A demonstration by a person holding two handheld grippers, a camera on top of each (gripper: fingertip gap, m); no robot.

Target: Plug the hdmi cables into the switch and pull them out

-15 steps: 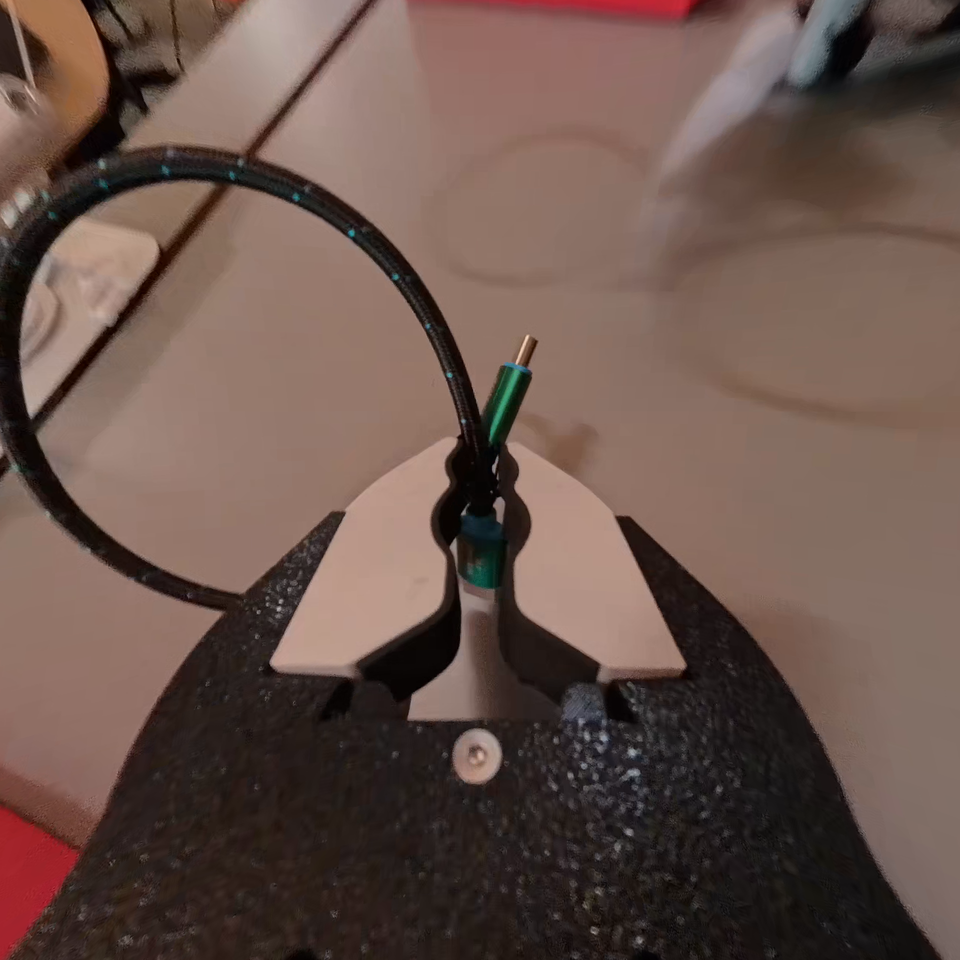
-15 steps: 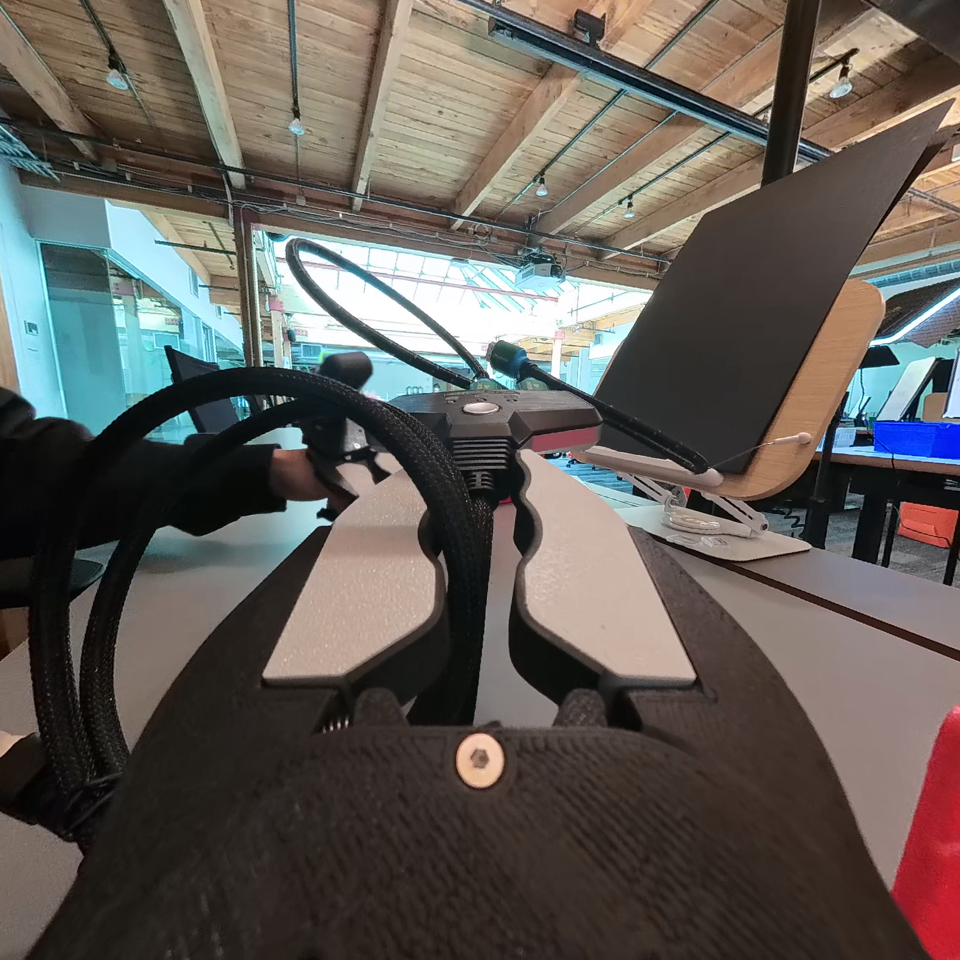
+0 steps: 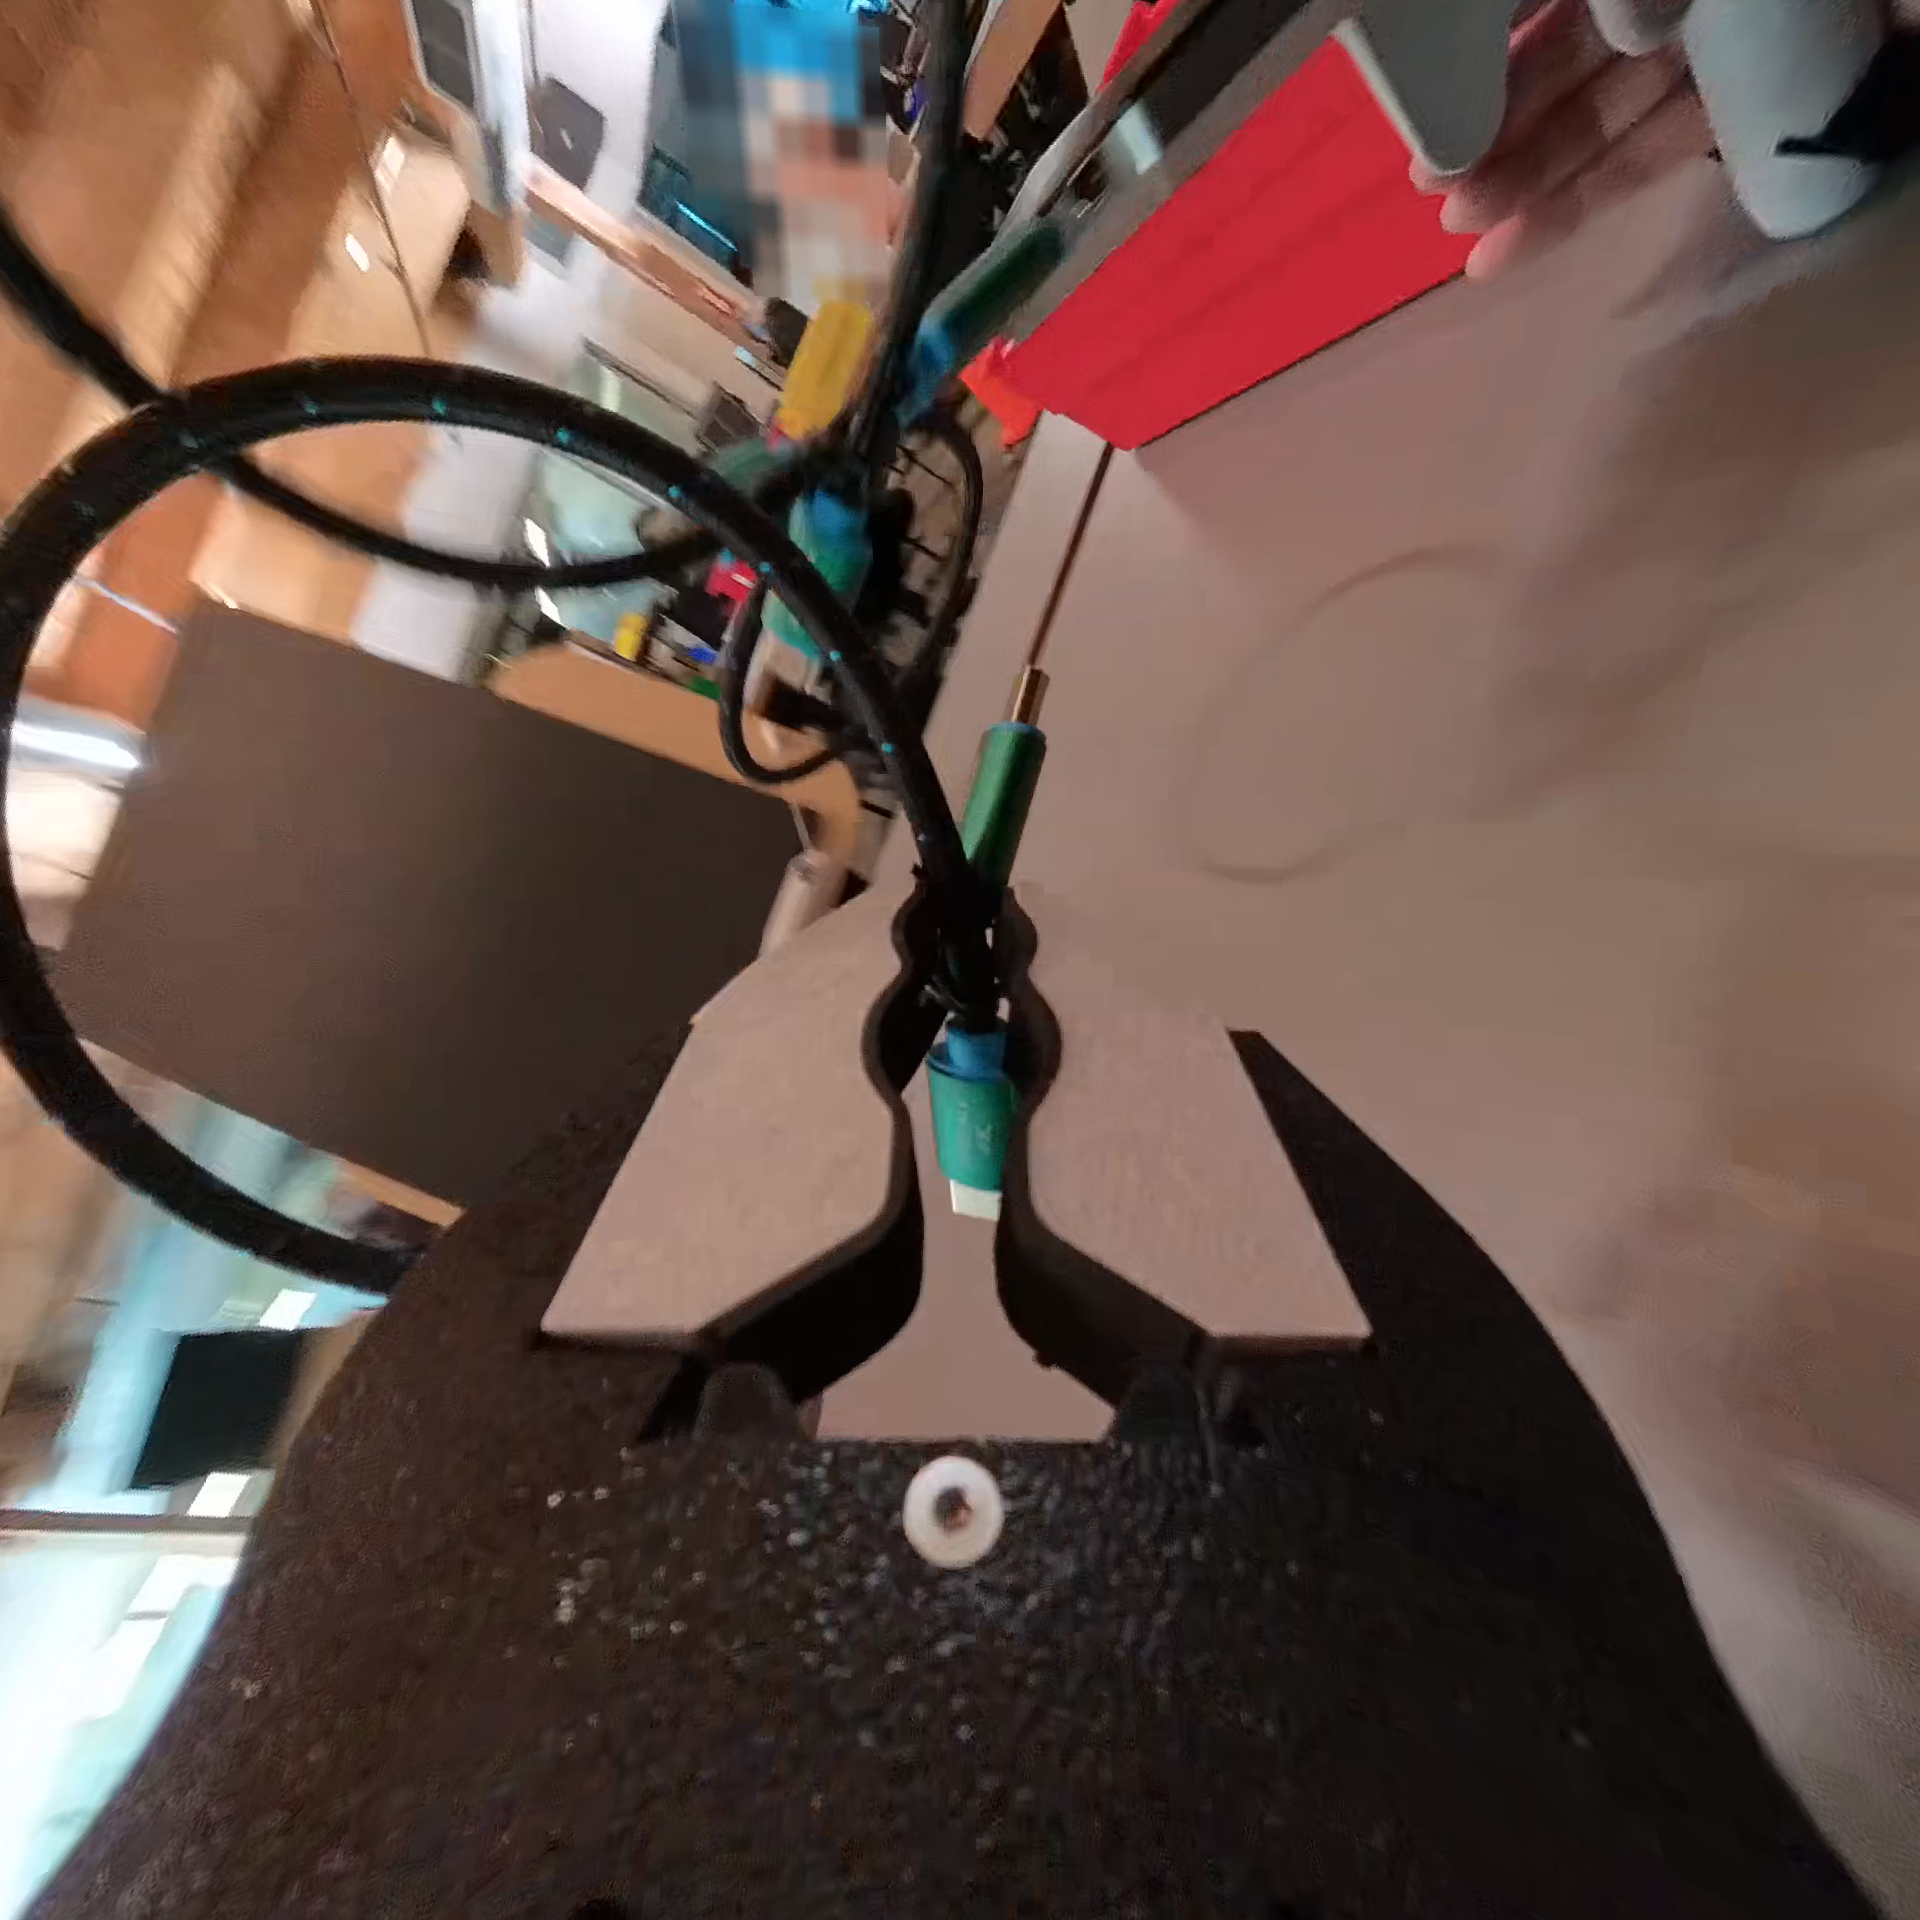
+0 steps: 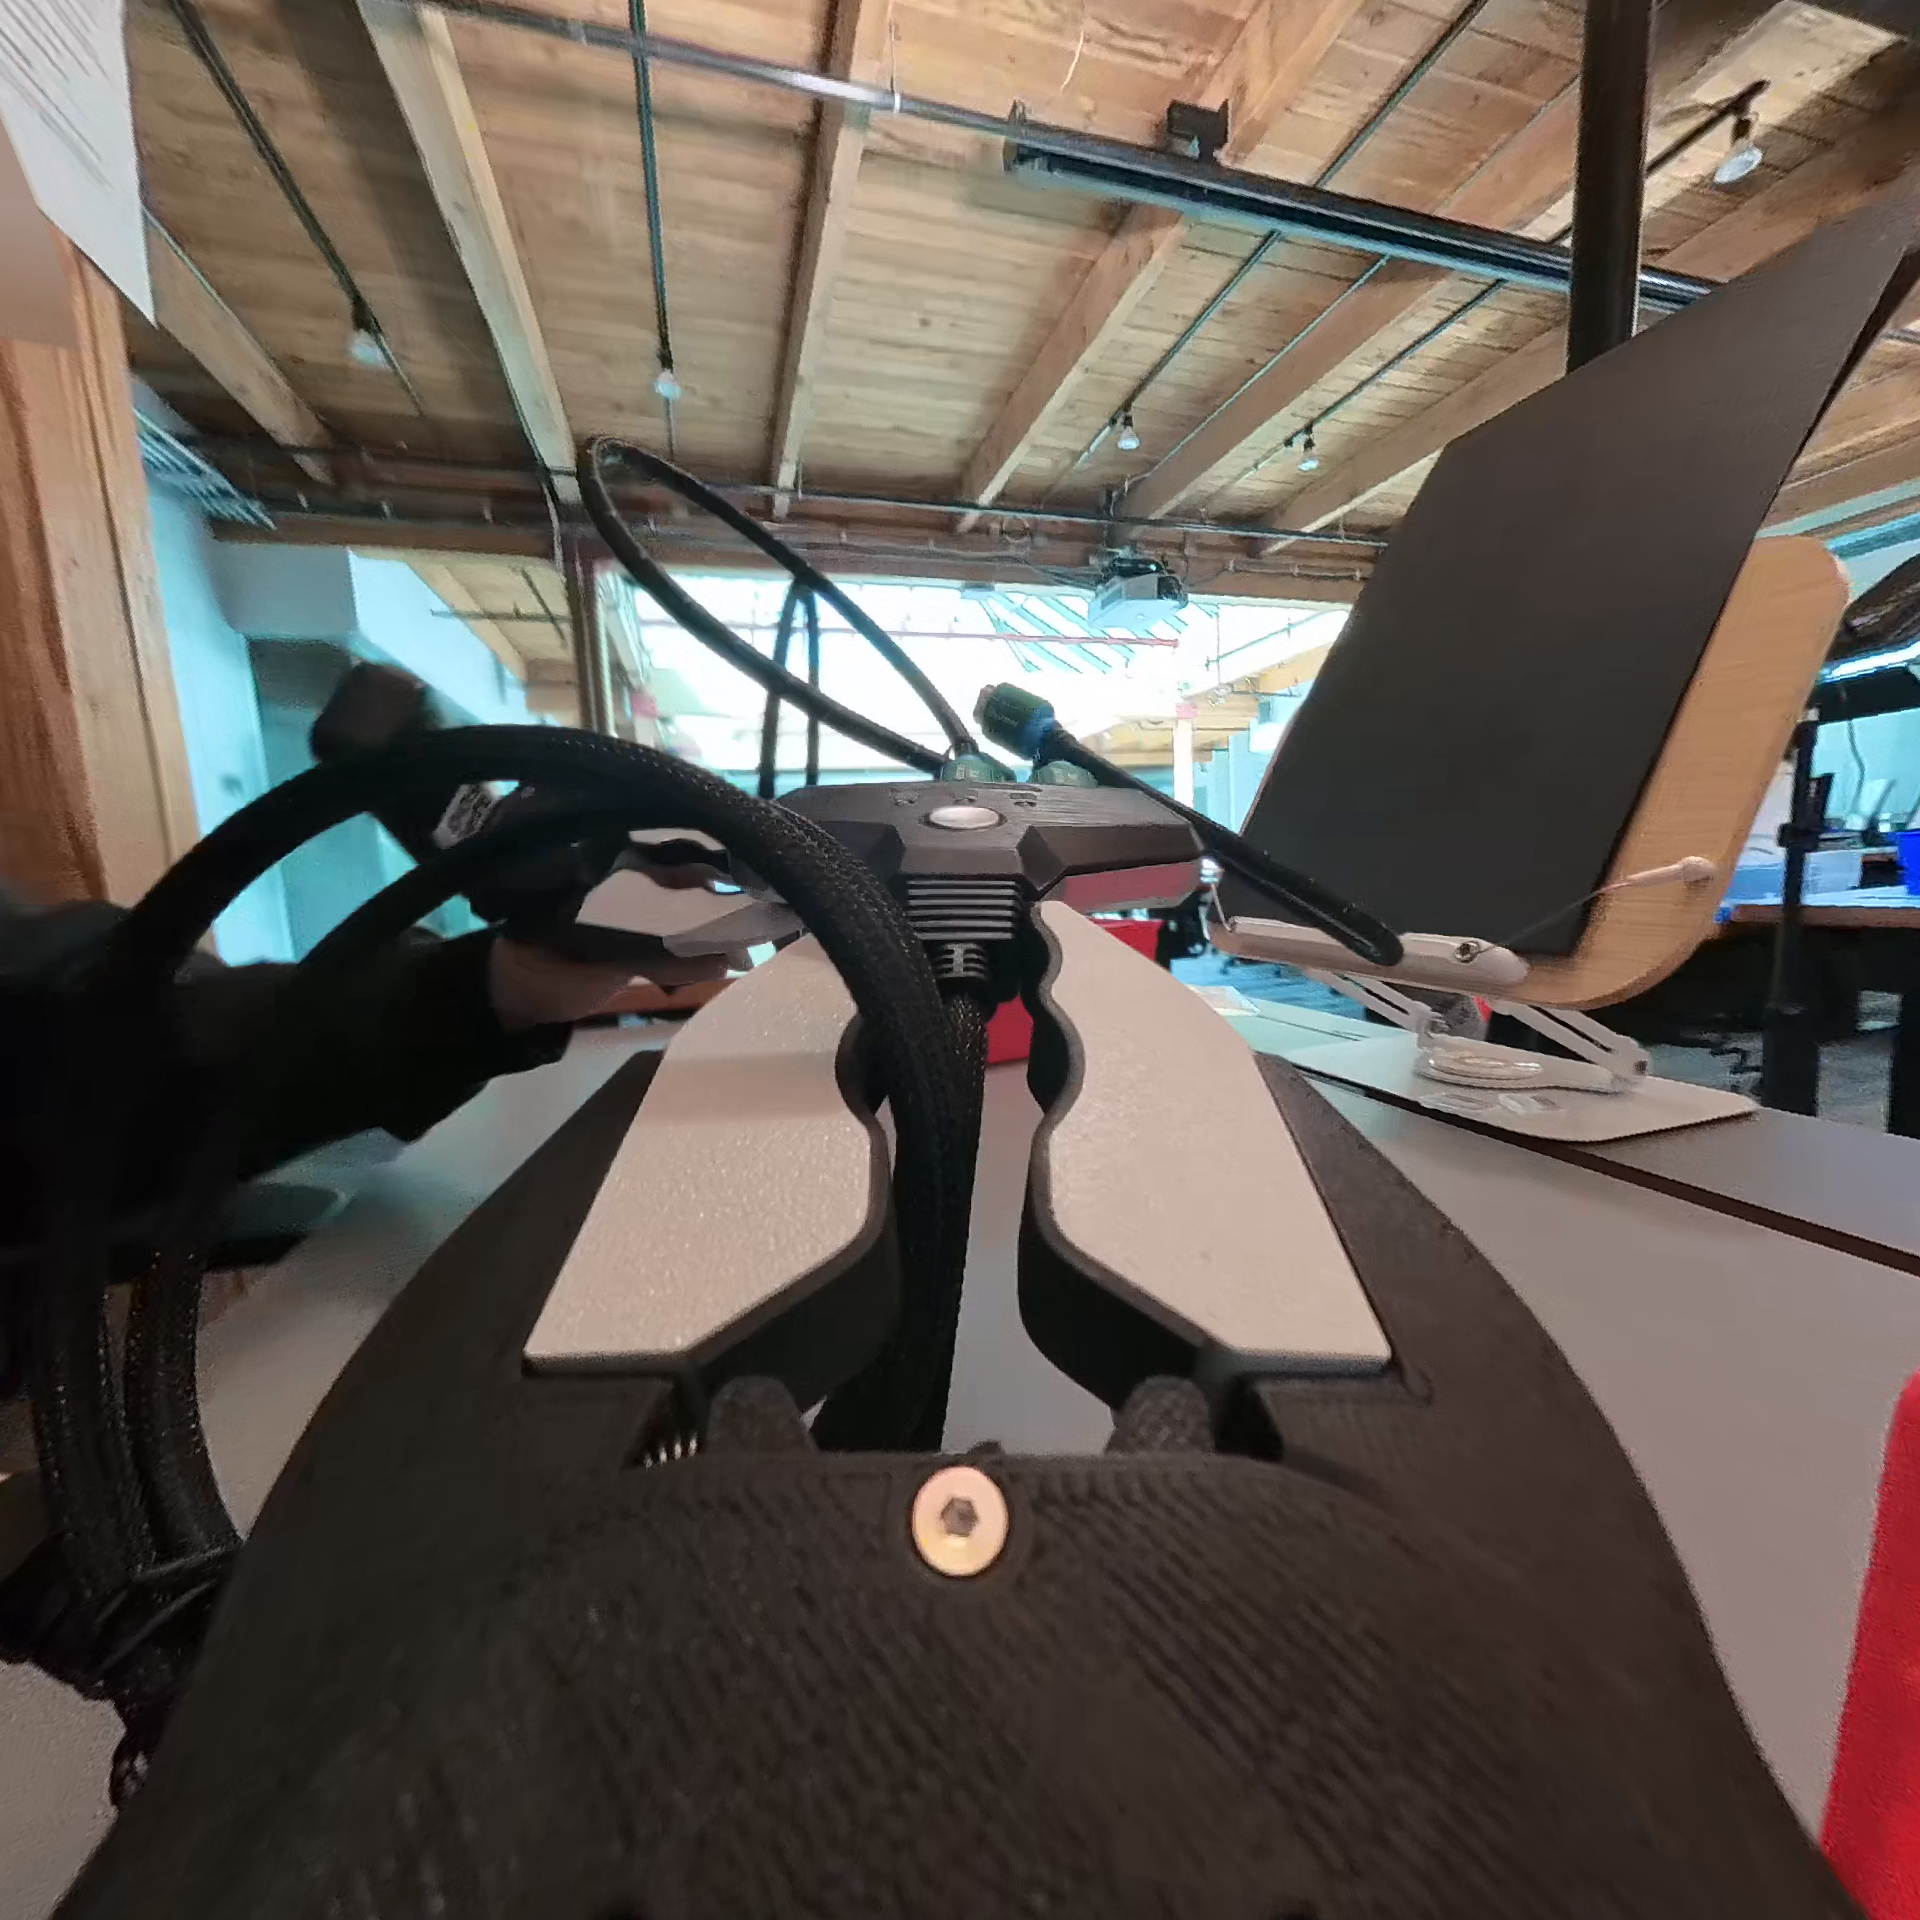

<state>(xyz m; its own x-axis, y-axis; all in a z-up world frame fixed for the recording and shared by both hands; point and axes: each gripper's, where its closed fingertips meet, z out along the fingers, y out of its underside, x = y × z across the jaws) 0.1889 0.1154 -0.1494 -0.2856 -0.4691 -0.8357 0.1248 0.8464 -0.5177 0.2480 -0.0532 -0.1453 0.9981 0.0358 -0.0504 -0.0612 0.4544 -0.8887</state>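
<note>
Left hand-held gripper [image 3: 961, 935] clamped on green-plugged cable [image 3: 977, 966]; right hand-held gripper [image 4: 956, 961] pinching switch's [image 4: 987, 842] lead.

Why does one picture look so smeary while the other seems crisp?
Left wrist view: the background and red box are motion-blurred, while the left gripper and its green-plugged cable stay fairly sharp. Right wrist view: mostly crisp, with bright window glare behind the switch.
</note>
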